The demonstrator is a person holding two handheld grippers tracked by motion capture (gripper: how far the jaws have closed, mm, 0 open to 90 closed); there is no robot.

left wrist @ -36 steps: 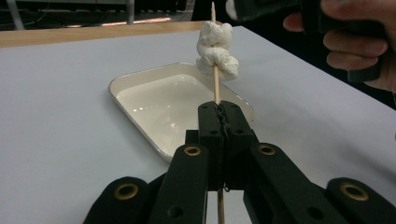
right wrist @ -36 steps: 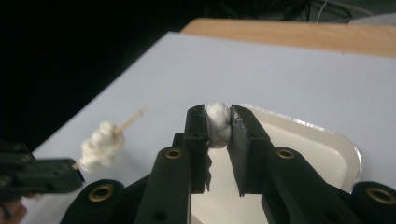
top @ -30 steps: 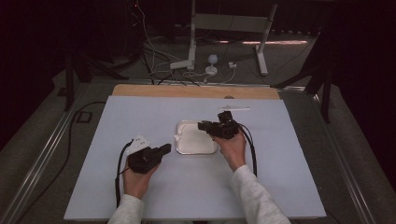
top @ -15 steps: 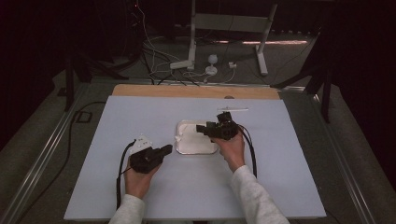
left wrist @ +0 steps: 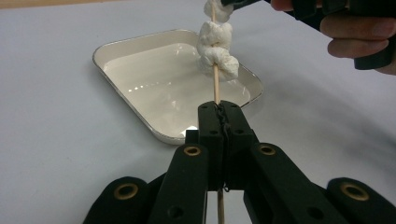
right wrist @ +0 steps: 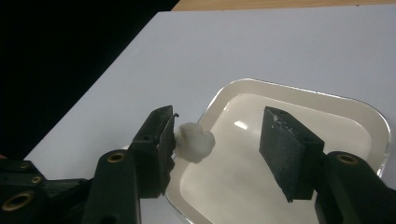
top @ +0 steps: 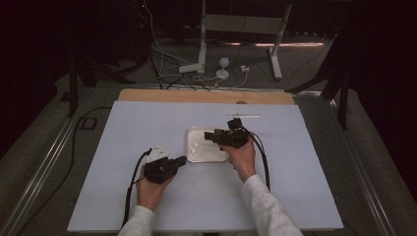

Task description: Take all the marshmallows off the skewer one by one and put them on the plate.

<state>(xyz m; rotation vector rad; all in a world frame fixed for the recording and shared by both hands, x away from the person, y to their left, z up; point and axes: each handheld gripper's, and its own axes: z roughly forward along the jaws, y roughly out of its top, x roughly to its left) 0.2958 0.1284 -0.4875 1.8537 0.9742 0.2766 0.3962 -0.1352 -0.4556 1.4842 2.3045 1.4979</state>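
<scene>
The tray (top: 206, 152) is the white dish with a shiny rim, and it sits in the middle of the table (top: 123, 128).

The left gripper (left wrist: 219, 114) is just in front of the tray's near edge. Its jaws are pressed together on a thin wooden stick (left wrist: 216, 84). The stick stands up over the tray. Soft white marshmallows (left wrist: 215, 51) are stuck on the stick, one on top of the other, above the tray's right side. In the high view the left gripper (top: 181, 160) sits beside the tray's front left corner.

The right gripper (right wrist: 217, 140) is over the tray's near left corner as its own view shows it. Its jaws have just been opening and now stand apart. One marshmallow (right wrist: 195, 141) touches the left jaw, and the other jaw is well away from it. In the high view the right gripper (top: 210, 136) hangs above the tray's right side.

A second thin stick (top: 244, 116) lies flat on the table behind the tray.
</scene>
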